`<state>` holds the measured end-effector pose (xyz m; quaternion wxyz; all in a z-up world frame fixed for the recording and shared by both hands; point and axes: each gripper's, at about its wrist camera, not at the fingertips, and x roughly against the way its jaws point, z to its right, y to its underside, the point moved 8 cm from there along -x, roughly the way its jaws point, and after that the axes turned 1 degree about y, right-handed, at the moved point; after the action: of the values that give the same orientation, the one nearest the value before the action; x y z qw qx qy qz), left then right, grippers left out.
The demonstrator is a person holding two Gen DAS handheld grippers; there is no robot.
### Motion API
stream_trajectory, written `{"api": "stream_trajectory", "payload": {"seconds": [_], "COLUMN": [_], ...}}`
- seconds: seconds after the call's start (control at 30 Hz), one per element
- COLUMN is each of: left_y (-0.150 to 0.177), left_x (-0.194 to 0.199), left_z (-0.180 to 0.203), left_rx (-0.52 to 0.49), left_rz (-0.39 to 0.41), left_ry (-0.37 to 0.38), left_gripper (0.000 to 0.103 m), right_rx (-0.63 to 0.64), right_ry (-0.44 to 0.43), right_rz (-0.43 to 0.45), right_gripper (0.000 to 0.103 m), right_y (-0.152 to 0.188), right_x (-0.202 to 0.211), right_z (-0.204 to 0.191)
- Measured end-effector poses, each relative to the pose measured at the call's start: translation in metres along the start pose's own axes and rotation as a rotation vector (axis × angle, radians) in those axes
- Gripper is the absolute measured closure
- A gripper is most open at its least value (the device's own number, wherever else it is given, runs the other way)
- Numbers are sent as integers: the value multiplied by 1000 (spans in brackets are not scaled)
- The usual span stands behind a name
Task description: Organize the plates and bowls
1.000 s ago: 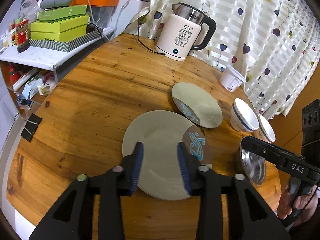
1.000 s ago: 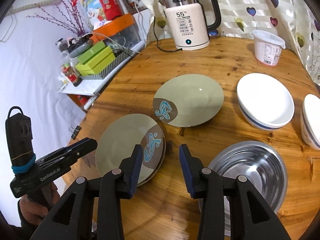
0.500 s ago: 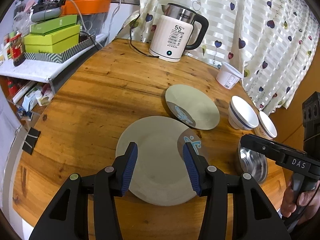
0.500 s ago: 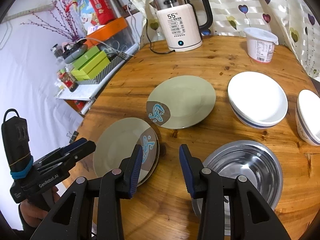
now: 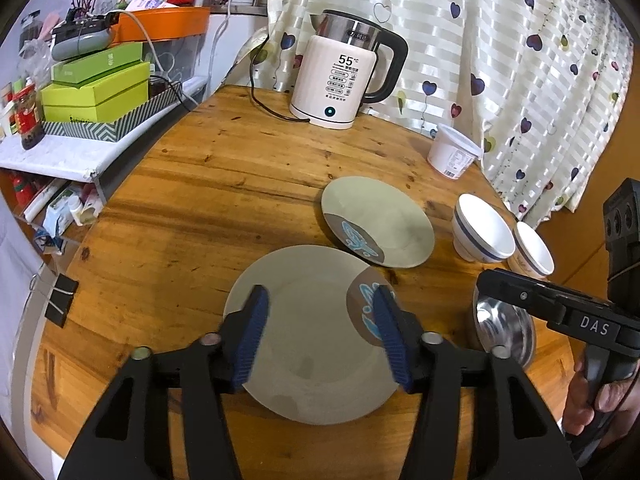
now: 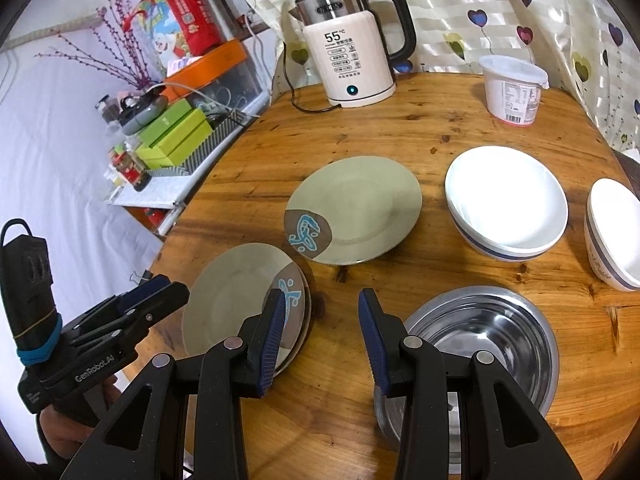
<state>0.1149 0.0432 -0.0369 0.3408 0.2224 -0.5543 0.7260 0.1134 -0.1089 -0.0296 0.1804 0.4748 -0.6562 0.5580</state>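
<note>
A sage-green plate (image 5: 312, 344) with a brown-and-blue patch lies at the table's near edge, and in the right wrist view this plate (image 6: 236, 300) seems to rest on another like it. My left gripper (image 5: 322, 314) hovers just over it, jaws opening, nothing pressed between the pads. A matching plate (image 5: 384, 220) (image 6: 360, 204) lies further in. Two white bowls (image 6: 508, 200) (image 6: 616, 232) stand to the right. My right gripper (image 6: 322, 304) hangs open over bare wood between the near plate and a steel bowl (image 6: 484, 336), holding nothing.
A white electric kettle (image 5: 344, 76) with its cord stands at the back. A lidded white tub (image 6: 512, 88) sits at the back right. Left of the table is a shelf with green boxes (image 5: 96, 92). A curtain hangs behind.
The left gripper's jaws have spread wider over the near plate and the gripper has drawn back slightly. The right gripper has kept its opening and place.
</note>
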Motion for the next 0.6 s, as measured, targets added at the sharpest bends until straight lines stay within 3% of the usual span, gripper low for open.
{"api": "stream_trajectory", "payload": {"seconds": [0.6], "left_y": [-19], "left_x": [-26], "left_z": [2], "left_rx": [0], "left_rz": [-52], "left_ry": [39], "left_gripper": [44], "right_rx": [-74], "right_ry": [47], "right_rz": [-2], "right_gripper": [66], "right_y": [-15], "right_x": [-13], "right_z": [20]}}
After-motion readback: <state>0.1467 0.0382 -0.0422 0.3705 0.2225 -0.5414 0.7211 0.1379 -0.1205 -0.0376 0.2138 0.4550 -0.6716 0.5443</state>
